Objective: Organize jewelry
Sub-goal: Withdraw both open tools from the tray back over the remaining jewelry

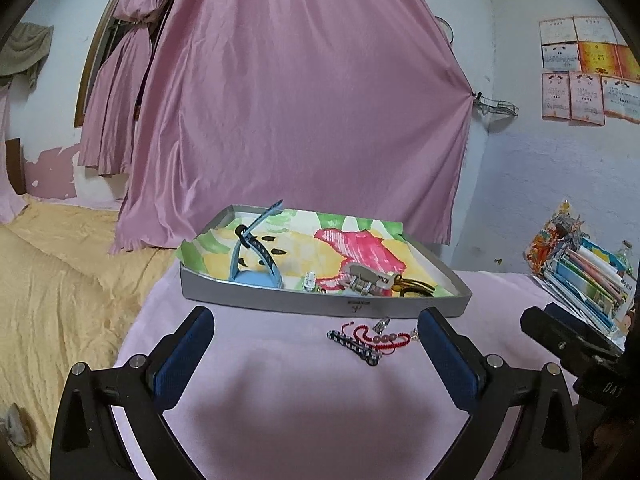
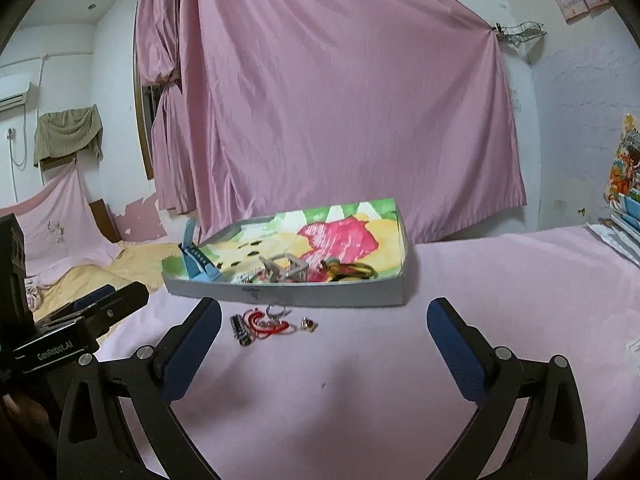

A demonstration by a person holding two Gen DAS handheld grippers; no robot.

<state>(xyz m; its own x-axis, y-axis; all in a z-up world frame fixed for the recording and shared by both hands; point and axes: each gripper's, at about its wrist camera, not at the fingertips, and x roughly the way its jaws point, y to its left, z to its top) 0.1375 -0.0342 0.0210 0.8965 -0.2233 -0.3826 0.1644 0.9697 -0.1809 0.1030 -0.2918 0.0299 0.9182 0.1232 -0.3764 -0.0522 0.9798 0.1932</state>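
Blue-padded left tongs [image 1: 316, 354] wide open, holding nothing. Right tongs [image 2: 324, 346] wide open too, also empty. Just ahead on the pink counter [image 2: 500, 280]: a red bead bracelet [image 1: 380, 338] touching a dark checkered bar [image 1: 354, 347], a silver ring [image 2: 276, 311] and a red-stone ring [image 2: 309, 323] close by. Bar lying slantwise, near end pointing right in the left view. Little pile between the left tongs' pads, so left probably nearer. Behind it, a grey tray [image 1: 320, 300] already holding a blue watch [image 1: 256, 256].
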